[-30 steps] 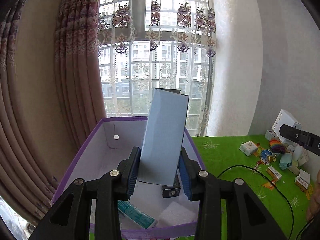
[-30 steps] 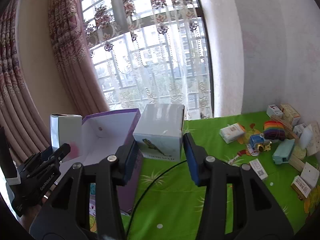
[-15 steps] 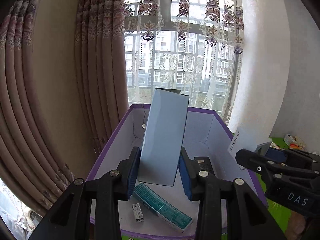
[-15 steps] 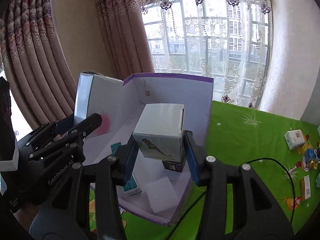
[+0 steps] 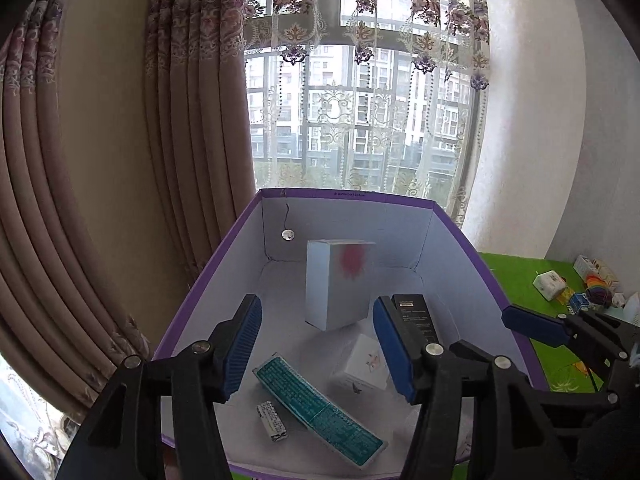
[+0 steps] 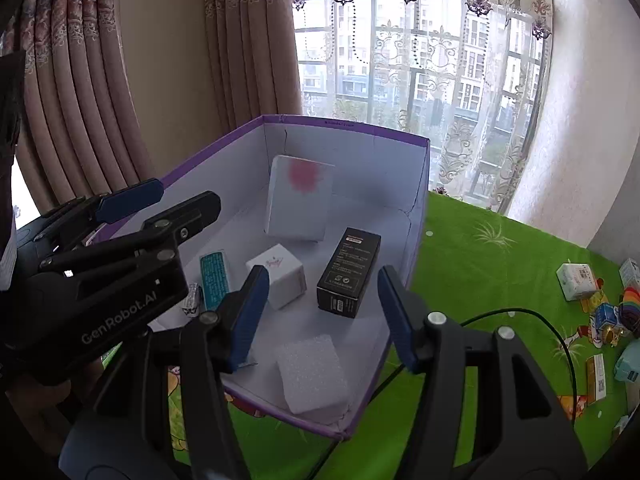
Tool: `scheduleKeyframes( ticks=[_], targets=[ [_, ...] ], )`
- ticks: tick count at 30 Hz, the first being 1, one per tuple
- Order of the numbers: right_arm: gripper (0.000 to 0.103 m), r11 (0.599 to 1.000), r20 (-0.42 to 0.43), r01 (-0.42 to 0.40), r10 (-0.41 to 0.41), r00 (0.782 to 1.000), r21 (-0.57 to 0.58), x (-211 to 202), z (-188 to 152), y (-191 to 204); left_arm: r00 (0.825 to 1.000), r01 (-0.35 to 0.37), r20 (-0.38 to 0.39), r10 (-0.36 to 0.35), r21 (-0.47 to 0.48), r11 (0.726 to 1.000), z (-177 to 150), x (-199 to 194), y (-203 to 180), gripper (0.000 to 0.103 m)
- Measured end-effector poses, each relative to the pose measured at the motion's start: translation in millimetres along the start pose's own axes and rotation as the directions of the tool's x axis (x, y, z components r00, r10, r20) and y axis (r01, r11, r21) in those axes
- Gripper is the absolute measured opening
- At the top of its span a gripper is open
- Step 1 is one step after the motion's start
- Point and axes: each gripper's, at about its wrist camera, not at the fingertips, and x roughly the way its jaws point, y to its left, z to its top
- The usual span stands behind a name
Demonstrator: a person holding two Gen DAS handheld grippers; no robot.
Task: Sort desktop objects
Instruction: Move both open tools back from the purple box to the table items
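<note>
Left tongs and right tongs, both spread apart and empty, above purple-rimmed cardboard bin holding matte black carton, white cube box, foam pad.

Storage box: purple outside and rim, white inside. Tall box centre frame: pale blue-white, blurred pink-red blotch near top. Black carton: white small print. Flat pack lower centre: teal with fine print. Small cube box: white, faint pink mark. Foam pad: white. Tablecloth on right: bright green with pale leaf sprigs. Curtain on left: brown-pink, paisley band. Sheer at top: floral embroidery. Gripper pads: blue on black frames.
</note>
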Motion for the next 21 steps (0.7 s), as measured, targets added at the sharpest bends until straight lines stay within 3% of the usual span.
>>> scheduleKeyframes(
  ticks=[5,12,14,16,21],
  targets=[
    [0.071,1.000,0.046,-0.013,0.012,0.999,0.029,-22,-3,-7,1.000,0.028,0.010,-0.027,-0.010,1.000,2,-5,-2,0.061],
    [0.071,0.988,0.087,0.051,-0.064,0.994,0.147,-54,-18,-56,0.996,0.061,0.058,-0.063,0.036,0.997,10,-21,-31,0.062],
    [0.071,0.981,0.103,0.100,-0.118,0.988,0.166,-67,-25,-70,0.992,0.090,0.085,-0.095,0.059,0.994,11,-28,-43,0.067],
    [0.073,0.973,0.113,0.129,-0.153,0.982,0.192,-79,-33,-86,0.984,0.122,0.118,-0.132,0.083,0.989,10,-36,-58,0.083],
    [0.075,0.937,0.080,0.197,-0.228,0.970,0.287,-103,-61,-134,0.969,0.194,0.120,-0.215,0.165,0.967,10,-42,-99,0.084]
  ],
)
